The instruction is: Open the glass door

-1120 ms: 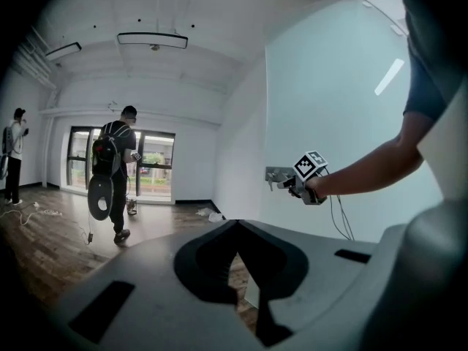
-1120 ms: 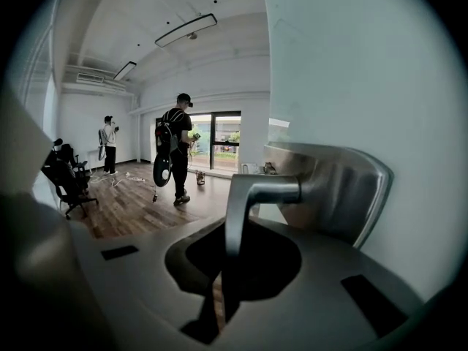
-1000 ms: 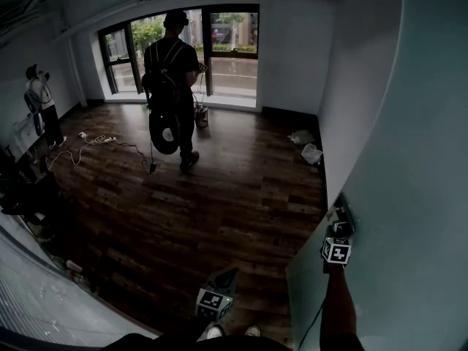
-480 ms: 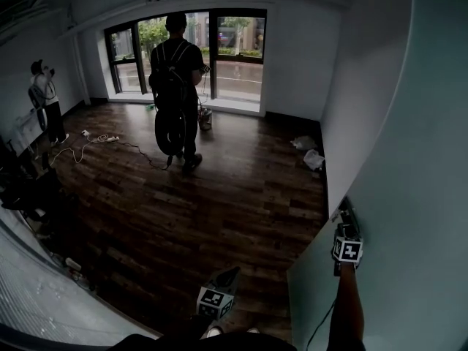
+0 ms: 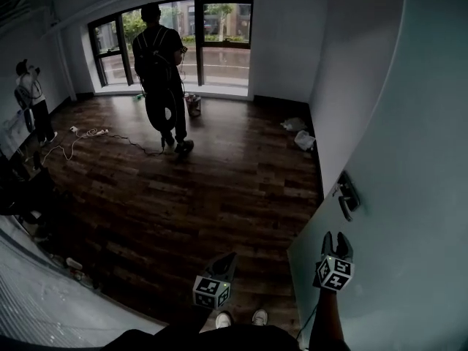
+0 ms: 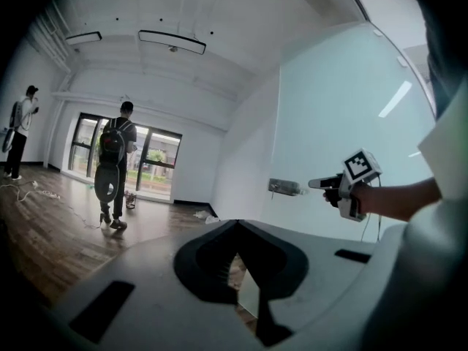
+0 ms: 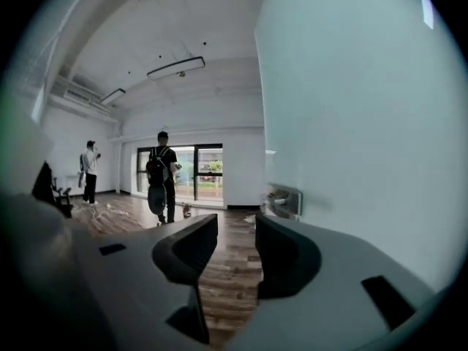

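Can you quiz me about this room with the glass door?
1. How many people stand on the dark wooden plank floor? A one, B two, C four.
2. True or false: the right gripper clamps the silver metal handle of the frosted glass door.
3. Which gripper's jaws are together?
Key: 1 B: a person with a backpack, a person by the left wall. 2 False: its jaws have just been opening, nothing between them. 3 The left gripper.
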A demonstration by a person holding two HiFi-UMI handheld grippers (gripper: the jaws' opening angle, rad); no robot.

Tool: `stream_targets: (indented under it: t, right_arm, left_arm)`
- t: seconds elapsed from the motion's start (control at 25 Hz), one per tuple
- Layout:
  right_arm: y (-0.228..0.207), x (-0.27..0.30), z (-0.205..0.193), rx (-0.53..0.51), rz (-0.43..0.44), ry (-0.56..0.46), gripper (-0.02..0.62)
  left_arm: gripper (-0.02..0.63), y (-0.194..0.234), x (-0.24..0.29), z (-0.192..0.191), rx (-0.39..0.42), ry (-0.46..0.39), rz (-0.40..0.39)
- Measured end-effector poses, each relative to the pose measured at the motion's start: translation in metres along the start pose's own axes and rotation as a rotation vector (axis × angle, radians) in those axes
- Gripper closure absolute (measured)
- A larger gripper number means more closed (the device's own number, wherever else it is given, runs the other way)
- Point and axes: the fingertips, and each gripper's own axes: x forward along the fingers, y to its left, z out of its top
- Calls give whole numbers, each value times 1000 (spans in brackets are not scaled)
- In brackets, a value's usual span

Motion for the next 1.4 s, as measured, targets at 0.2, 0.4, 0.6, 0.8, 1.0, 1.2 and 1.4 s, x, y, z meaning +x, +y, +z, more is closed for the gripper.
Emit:
stream_targets:
  t: [0.2,0.4,0.6,0.8,1.0,1.2,1.4]
  right_arm:
    - [91,-66,-1,-20,133,-93,518]
    - [128,-121,-7,-75,161,-100,577]
    - [126,-191,-29,-83,225,-76,577]
    - [103,-280,-66,-102,282,-72,577]
    - [89,-369,-92,-100,332,-64,577]
    - [89,-439,-99,-110,363,-61,577]
    - [95,-488,-107,-108,370,-51,577]
  left_arm:
    - [600,-17,-18,10,37,-17,-31]
    - [600,-58,-44,13,55,-36,-52]
    - [600,-113,-84,9,89,-51,-56]
    - [600,-178,-142,-35,82,-72,-30]
    - [600,-247,-215,-63,50,-61,-16]
    - [600,-289,-277,-77,56,-41,3]
    - [600,-312,-325,-84,73,-29,3]
